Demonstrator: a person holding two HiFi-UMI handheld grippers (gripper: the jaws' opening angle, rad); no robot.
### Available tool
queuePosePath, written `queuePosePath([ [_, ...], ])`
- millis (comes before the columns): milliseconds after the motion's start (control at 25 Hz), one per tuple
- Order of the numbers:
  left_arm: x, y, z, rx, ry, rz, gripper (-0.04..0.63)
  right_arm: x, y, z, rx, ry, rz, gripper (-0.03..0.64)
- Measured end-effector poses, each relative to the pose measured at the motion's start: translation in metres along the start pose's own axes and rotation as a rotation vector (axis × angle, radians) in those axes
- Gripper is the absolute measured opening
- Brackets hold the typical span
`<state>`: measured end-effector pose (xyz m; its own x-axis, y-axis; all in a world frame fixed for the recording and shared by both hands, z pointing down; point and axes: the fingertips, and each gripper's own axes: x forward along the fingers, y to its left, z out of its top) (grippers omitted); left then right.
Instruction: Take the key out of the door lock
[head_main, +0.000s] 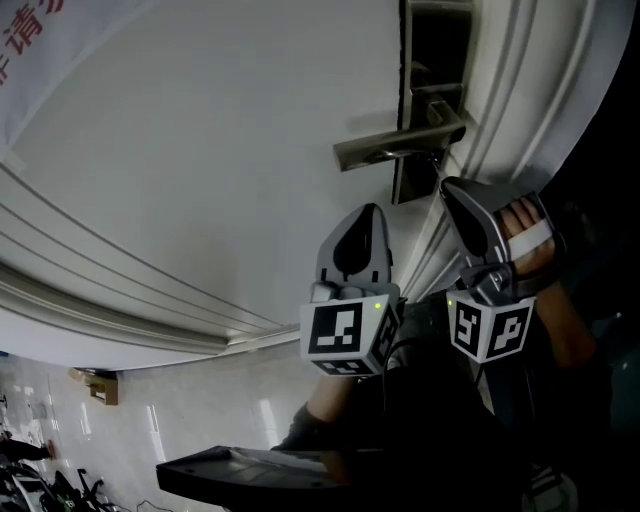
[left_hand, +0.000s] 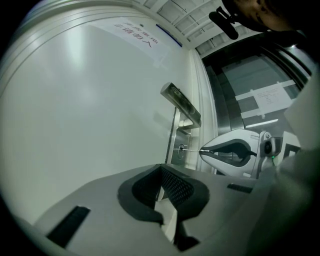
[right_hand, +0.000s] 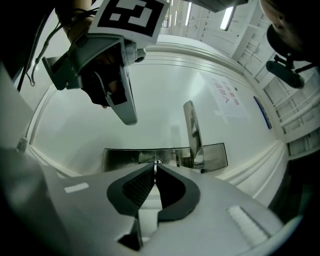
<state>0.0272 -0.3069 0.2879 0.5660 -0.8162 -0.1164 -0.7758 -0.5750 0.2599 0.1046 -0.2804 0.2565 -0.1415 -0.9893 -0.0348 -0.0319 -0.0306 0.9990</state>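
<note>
My right gripper (right_hand: 155, 170) has its jaws pinched shut on the key (right_hand: 155, 164), which sits in the lock (right_hand: 142, 158) beside the handle (right_hand: 192, 131). My left gripper (left_hand: 161, 175) hangs nearby, jaws closed on nothing. If I pull off-axis, the key may bind or slip out of my grip. The left gripper view shows the key's shaft bridging lock and jaws; in the head view my right gripper hides it.

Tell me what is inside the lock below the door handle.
A key sticks out of the lock, its head pinched in the shut right gripper. Its blade is hidden inside the lock.
</note>
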Motion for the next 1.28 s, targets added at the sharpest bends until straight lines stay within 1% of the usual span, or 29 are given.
queuePosePath([
  [200, -0.003, 0.001, 0.003, 0.02, 0.006, 0.008, 0.0, -0.009, 0.001, 0.0, 0.134, -0.021, -0.017, 0.012],
  [280, -0.004, -0.001, 0.004, 0.021, 0.012, 0.001, 0.0, -0.013, -0.003, 0.0, 0.221, -0.029, -0.031, 0.012],
  [360, -0.005, 0.0, 0.004, 0.016, 0.021, 0.01, 0.0, -0.017, -0.01, 0.001, 0.338, -0.052, -0.05, 0.012],
  [480, -0.006, -0.005, 0.002, 0.038, 0.011, -0.018, 0.0, -0.022, -0.019, 0.003, 0.526, -0.105, -0.082, 0.012],
  [600, -0.007, -0.008, 0.0, 0.06, 0.013, -0.035, 0.0, -0.027, -0.024, 0.001, 0.689, -0.142, -0.087, 0.012],
  [800, -0.008, -0.01, -0.007, 0.078, 0.026, -0.044, 0.0, -0.033, -0.013, -0.007, 0.991, -0.17, -0.02, 0.012],
  [880, -0.008, -0.012, -0.008, 0.082, 0.028, -0.051, 0.0, -0.036, -0.01, -0.007, 1.08, -0.185, 0.003, 0.012],
  [960, -0.008, -0.014, -0.007, 0.084, 0.026, -0.057, 0.0, -0.037, -0.009, -0.006, 1.145, -0.202, 0.021, 0.012],
  [1040, -0.008, -0.015, -0.006, 0.082, 0.022, -0.059, 0.0, -0.039, -0.008, -0.007, 1.186, -0.213, 0.03, 0.012],
  [1280, -0.008, -0.016, -0.007, 0.086, 0.032, -0.063, 0.0, -0.04, -0.009, -0.01, 1.192, -0.21, 0.026, 0.012],
])
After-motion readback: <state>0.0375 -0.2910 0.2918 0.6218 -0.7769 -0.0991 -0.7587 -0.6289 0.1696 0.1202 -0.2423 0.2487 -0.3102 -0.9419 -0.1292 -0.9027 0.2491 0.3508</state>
